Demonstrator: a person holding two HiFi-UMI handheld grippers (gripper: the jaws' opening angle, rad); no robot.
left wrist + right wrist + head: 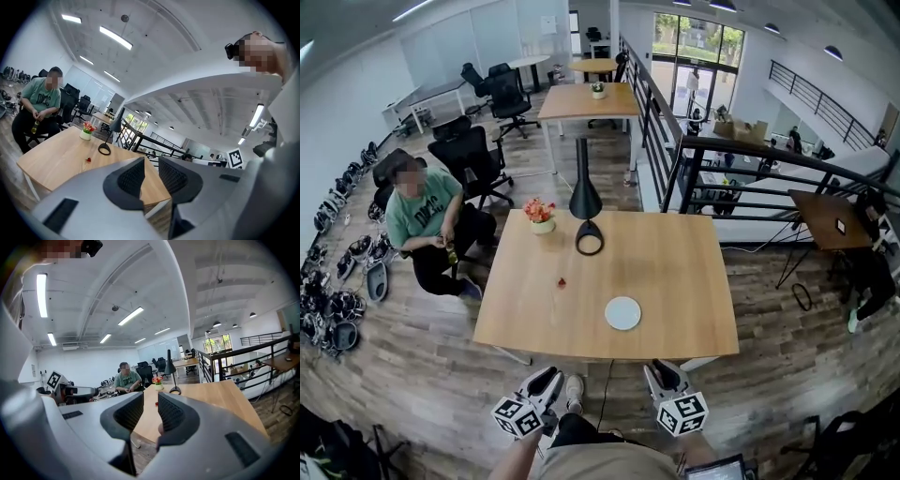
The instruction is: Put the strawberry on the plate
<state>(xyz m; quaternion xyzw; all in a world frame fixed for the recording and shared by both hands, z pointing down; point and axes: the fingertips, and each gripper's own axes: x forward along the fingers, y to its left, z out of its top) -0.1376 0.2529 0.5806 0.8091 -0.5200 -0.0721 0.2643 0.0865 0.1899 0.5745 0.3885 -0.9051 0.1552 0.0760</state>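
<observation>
A small red strawberry [562, 281] lies on the wooden table [675, 272], left of centre. The round white plate [622, 313] sits to its right, nearer the table's front edge. Both grippers hang below that edge, off the table. My left gripper [549, 377] is at the lower left, and my right gripper [663, 373] is at the lower right. In the left gripper view the left gripper [151, 162] has its pads nearly together with nothing between them, and the strawberry [88, 160] is far ahead. The right gripper [150, 397] looks the same, with the strawberry [156, 403] showing in the gap.
A black desk lamp [586, 225] and a small flower pot [541, 216] stand at the table's far edge. A person in a green shirt [427, 220] sits on a chair left of the table. A black railing [750, 178] runs behind on the right.
</observation>
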